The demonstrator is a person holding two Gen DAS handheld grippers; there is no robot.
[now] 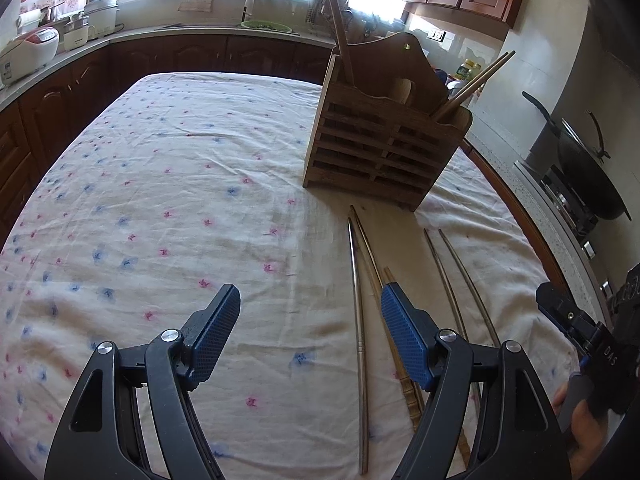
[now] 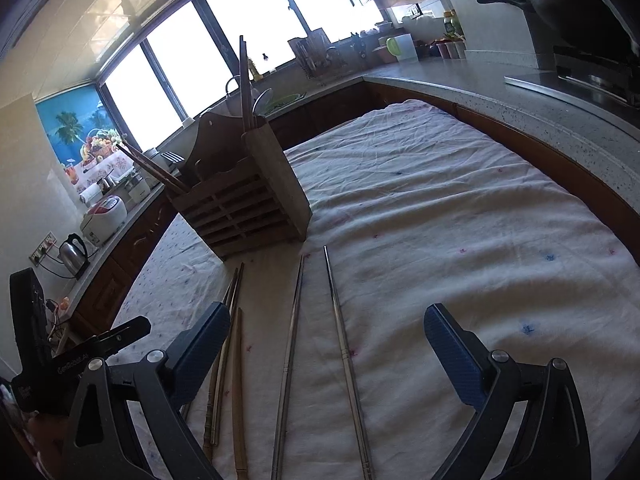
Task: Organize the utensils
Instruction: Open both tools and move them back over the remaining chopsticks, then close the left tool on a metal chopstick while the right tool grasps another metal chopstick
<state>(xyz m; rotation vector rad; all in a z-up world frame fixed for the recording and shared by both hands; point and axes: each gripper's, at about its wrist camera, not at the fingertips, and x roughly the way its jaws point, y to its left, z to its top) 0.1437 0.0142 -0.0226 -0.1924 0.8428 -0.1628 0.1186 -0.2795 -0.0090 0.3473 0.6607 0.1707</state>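
A kitchen table under a flowered cloth (image 1: 168,184) carries a slatted wooden utensil holder (image 1: 380,148) with chopsticks already standing in it. In front of the holder lie loose chopsticks: a metal pair (image 2: 316,344) side by side and a mixed bunch of wooden and metal ones (image 1: 366,280). The left tongs (image 1: 310,328) hang wide apart above the cloth, empty, their right pad over the bunch. The right tongs (image 2: 326,344) also gape wide and empty, straddling the metal pair.

text: "DAS" | on: right gripper (image 1: 576,320) body | text: possibly "GenRobot.AI" | on: left gripper (image 2: 120,334) body
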